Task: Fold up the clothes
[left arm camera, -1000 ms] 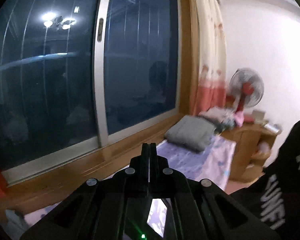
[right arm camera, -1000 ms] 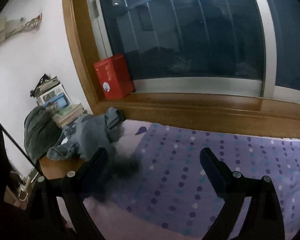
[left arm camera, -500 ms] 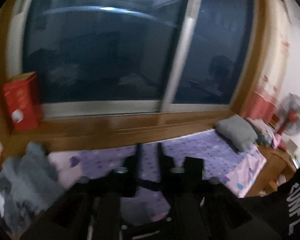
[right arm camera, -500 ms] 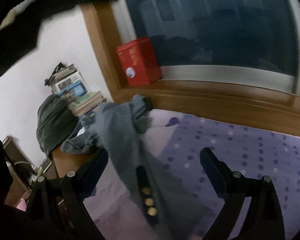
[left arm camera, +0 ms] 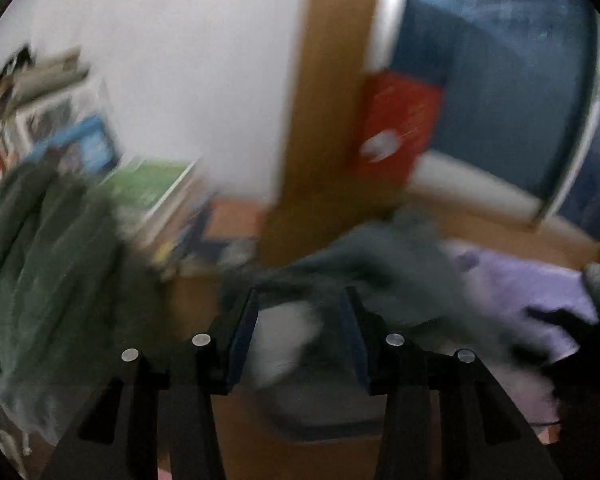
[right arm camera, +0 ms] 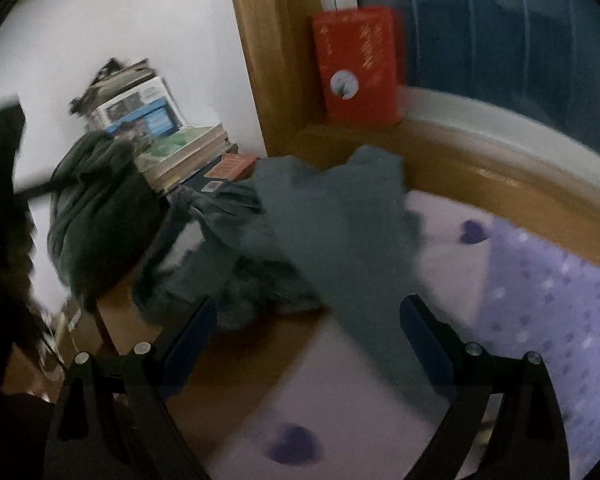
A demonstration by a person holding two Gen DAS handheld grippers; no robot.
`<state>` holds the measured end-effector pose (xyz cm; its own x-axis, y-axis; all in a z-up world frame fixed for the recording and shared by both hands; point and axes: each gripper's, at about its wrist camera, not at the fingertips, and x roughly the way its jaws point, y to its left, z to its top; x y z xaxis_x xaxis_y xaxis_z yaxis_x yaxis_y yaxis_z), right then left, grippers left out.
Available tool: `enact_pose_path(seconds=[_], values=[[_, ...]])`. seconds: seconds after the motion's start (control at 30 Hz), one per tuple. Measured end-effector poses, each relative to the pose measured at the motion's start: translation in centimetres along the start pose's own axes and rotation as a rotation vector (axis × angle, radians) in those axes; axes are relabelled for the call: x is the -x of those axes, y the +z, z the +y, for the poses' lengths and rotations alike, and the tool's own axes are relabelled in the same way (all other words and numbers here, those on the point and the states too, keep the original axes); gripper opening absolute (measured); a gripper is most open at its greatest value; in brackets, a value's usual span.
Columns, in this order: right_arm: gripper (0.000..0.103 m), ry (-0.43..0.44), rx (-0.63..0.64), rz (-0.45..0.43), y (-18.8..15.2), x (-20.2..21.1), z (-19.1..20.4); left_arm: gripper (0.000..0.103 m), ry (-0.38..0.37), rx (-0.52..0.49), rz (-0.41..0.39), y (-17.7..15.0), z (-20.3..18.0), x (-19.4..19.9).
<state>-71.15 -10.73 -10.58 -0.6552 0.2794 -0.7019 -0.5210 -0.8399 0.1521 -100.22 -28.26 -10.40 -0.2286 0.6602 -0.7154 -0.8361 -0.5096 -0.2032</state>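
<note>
Crumpled grey clothing [right arm camera: 332, 240] is lying just ahead of the right gripper [right arm camera: 308, 332], spilling from the bed's corner, one strip trailing back between its widely parted fingers, which are pinching nothing. In the blurred left view the same heap [left arm camera: 380, 268] is sitting just beyond the left gripper [left arm camera: 302, 320], whose jaws are opening, nothing clamped between them. Both grippers are tilting downward toward the purple dotted sheet [right arm camera: 540, 300]. Beyond the heap, a red box [right arm camera: 358, 64] is standing on the sill.

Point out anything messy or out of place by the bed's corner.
The grey-blue garment lies crumpled, unfolded, half on the purple dotted sheet, half spilling over the bed's edge toward the stacked books. A dark green bundle slumps against those books.
</note>
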Motion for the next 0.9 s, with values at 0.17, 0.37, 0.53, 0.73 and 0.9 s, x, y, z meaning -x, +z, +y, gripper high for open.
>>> enact_pose_path(seconds=[0.17,0.37,0.53,0.73,0.9], values=[[0.095,-0.034,-0.049,0.053,0.9,-3.4,6.8,0.045,-0.156,0.082,0.214,-0.6,5.0,-6.7],[0.095,-0.157,0.038,0.083,0.8,-5.5,12.0,0.047,-0.292,0.125,0.353,-1.8,4.9,-11.4],[0.094,-0.275,0.104,0.125,-0.6,-7.6,13.3,0.047,-0.365,0.192,0.448,-2.7,5.1,-13.2],[0.094,-0.429,0.144,0.188,-2.4,-9.4,13.3,0.047,-0.334,0.263,0.492,-2.7,5.8,-12.1],[0.094,-0.506,0.204,0.162,-2.6,-9.2,13.6,0.048,-0.336,0.243,0.502,-3.5,5.7,-11.1]])
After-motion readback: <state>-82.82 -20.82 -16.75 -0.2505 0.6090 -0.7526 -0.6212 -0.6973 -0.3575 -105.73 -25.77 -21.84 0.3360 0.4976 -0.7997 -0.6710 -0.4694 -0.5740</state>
